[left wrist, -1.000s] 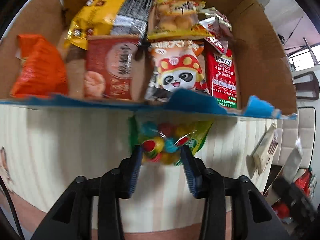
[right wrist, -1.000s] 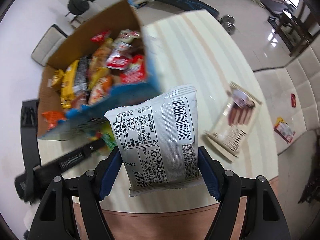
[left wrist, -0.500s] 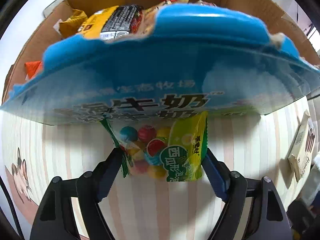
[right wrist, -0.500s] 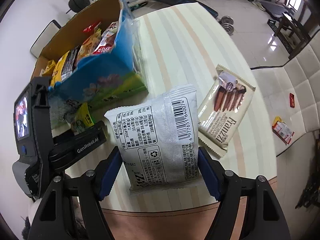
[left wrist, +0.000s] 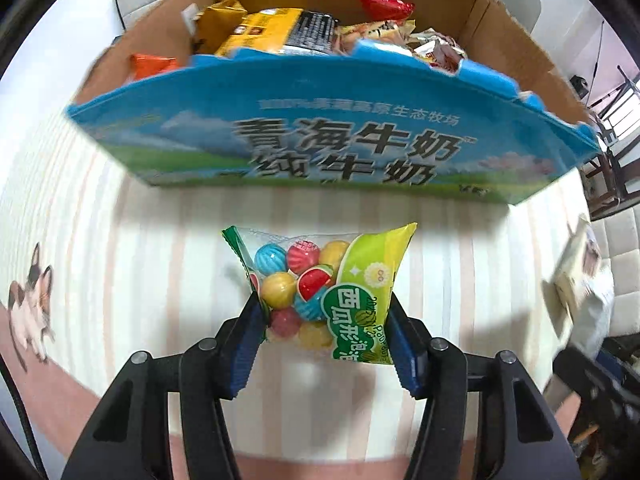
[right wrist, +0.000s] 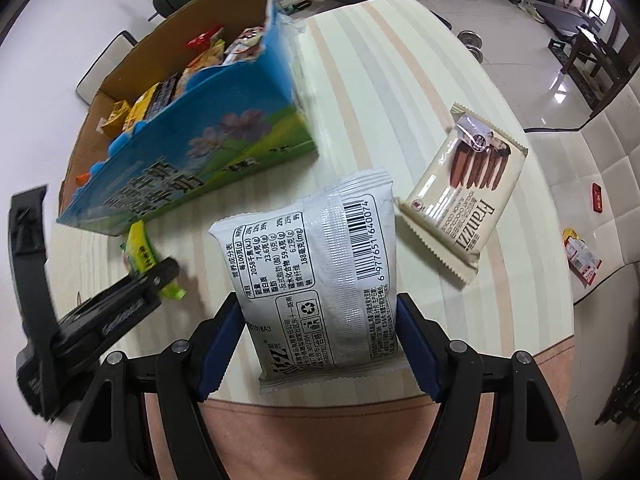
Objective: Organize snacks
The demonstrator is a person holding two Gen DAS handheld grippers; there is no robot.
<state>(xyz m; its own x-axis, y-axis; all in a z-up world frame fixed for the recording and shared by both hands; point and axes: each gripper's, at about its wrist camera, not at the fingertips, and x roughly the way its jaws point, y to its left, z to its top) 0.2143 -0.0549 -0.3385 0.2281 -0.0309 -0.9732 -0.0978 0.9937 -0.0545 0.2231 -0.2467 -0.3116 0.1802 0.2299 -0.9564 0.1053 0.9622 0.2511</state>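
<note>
A clear and green bag of coloured candy balls sits between the blue pads of my left gripper, whose jaws are closing and press on the bag's two sides. It hangs in front of the blue milk carton box, which is filled with several snack packets. My right gripper is shut on a white snack packet, barcode side up, held above the striped table. From the right wrist view the left gripper with the candy bag is at the left, near the box.
A cream Franzzi wafer pack lies on the table right of the white packet, and shows blurred at the right edge. The table's front edge is close below the grippers. Chairs and gym gear stand beyond; small packets lie on the floor.
My left gripper drew back from the box; its jaws spread wide around the candy bag, then closed on it. The right gripper shifted slightly, still holding the white packet.
</note>
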